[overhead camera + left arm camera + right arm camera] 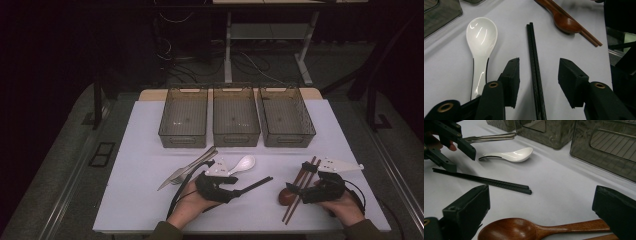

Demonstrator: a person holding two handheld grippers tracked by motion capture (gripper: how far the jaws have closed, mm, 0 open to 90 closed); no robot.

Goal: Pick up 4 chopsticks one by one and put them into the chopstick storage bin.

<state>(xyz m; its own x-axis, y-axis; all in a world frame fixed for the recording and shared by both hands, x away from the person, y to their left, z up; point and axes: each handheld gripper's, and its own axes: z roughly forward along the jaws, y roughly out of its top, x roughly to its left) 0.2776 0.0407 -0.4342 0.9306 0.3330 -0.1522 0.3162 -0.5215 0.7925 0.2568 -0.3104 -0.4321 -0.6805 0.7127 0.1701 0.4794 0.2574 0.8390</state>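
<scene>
My left gripper is low over the white table, jaws open. A pair of black chopsticks lies flat between the jaws, and neither pad touches it. A white ceramic spoon rests just to its left. My right gripper stands wide open at the right, straddling a brown wooden spoon. Brown wooden chopsticks lie alongside that spoon.
Three empty dark mesh bins stand in a row at the back of the table. A metal knife and fork lie left of the white spoon. The front edge of the table is close to both hands.
</scene>
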